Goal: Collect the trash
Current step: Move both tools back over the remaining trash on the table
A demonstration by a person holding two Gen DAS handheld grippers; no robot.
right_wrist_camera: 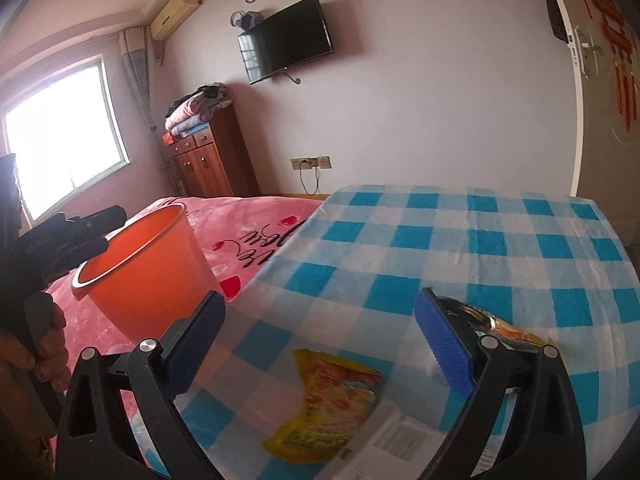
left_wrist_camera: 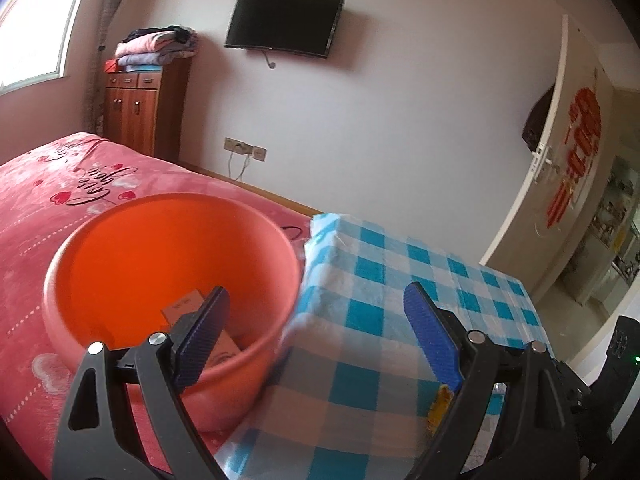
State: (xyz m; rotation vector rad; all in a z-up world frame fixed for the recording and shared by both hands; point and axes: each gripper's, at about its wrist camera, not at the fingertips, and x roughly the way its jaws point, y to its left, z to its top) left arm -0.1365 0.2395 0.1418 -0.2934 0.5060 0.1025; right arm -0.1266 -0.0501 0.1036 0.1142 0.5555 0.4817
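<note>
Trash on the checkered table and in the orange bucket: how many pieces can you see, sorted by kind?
Snack wrappers on the table: 2, a yellow wrapper and a dark wrapper
White printed paper on the table: 1
Brown cardboard box in the orange bucket: 1
Total: 4

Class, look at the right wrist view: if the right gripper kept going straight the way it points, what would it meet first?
Most likely the yellow snack wrapper, lying flat on the checked tablecloth between the open jaws of the right gripper. Depth is uncertain: it may reach the cloth just past the wrapper instead.
</note>
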